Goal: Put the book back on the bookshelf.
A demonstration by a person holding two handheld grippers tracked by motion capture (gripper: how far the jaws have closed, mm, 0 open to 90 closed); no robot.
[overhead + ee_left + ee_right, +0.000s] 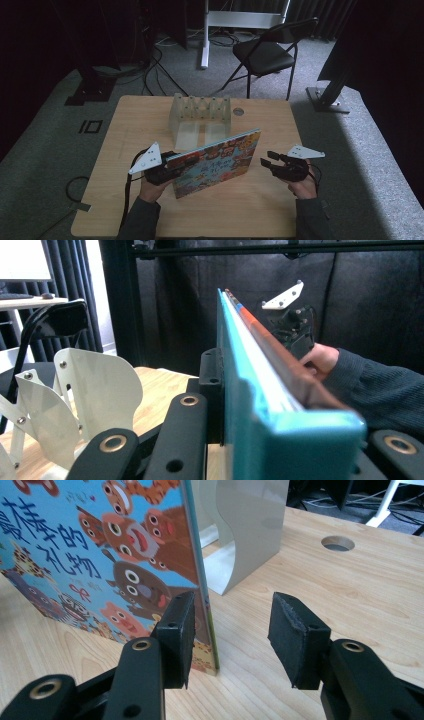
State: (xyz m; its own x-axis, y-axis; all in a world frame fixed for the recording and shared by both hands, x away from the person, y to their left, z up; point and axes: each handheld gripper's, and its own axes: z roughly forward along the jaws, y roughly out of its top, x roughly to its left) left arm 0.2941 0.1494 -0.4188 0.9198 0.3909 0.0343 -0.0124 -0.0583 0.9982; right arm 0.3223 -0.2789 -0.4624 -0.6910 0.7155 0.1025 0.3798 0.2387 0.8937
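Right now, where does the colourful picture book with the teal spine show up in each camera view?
High view: colourful picture book stands mid-table, its end clamped in the left gripper.
Left gripper view: seen edge-on, centre.
Right gripper view: cover at upper left.
Shared landmark: pale slotted rack, behind the book.

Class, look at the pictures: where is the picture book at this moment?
In the high view the picture book stands on edge at the middle of the table, just in front of the white rack, clamped by the left gripper, with the open right gripper beside its other end.
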